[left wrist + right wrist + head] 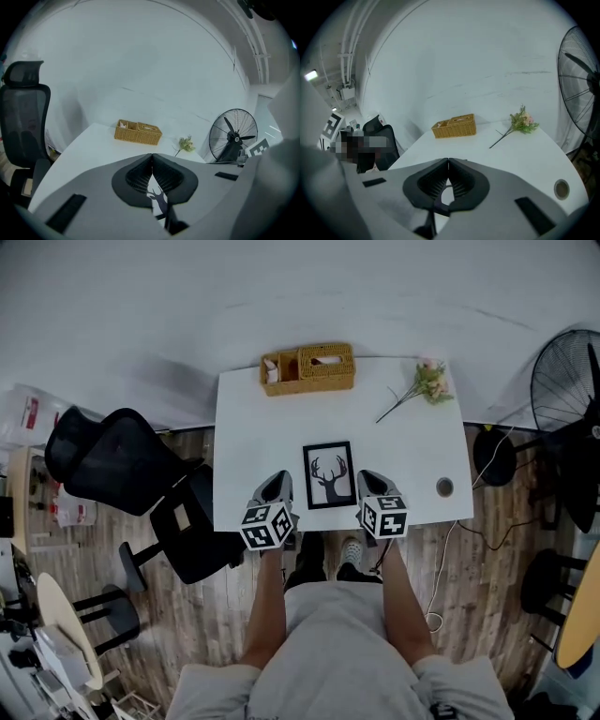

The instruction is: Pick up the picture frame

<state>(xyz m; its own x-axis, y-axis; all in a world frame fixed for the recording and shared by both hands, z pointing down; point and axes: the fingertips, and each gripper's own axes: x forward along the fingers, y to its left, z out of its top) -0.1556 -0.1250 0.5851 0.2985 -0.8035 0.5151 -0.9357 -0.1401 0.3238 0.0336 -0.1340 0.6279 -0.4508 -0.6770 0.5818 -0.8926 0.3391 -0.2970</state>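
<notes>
The black rectangular picture frame (329, 474), with a deer silhouette on a white ground, lies flat on the white rectangular table (253, 427). It is close to the front edge and directly in front of the person. The left gripper (279, 484) is just beside its left side and the right gripper (368, 481) just beside its right side; I cannot tell if either one touches it. Both grippers are closed and hold nothing: in each gripper view the ribbed pads meet in one line with no object between them. The first risk, in my judgement, is that closed jaws reaching the frame can only push it. The smooth table top would probably let it slide or turn, and since it is near the front edge, a push toward the person could send it down to the wooden floor (487, 549). The second risk comes from the flat position. The border looks thin and low, so a jaw has little to catch and may slip over the top instead of going around the edge. If only one gripper gets hold, the frame may hang from one side and swing or drop. If the front has glass, which I cannot confirm, hard pressing there could be dangerous. The woven wicker basket (307, 368) and the small flower sprig (427, 382) stand well apart at the far side, so they should not be disturbed.
</notes>
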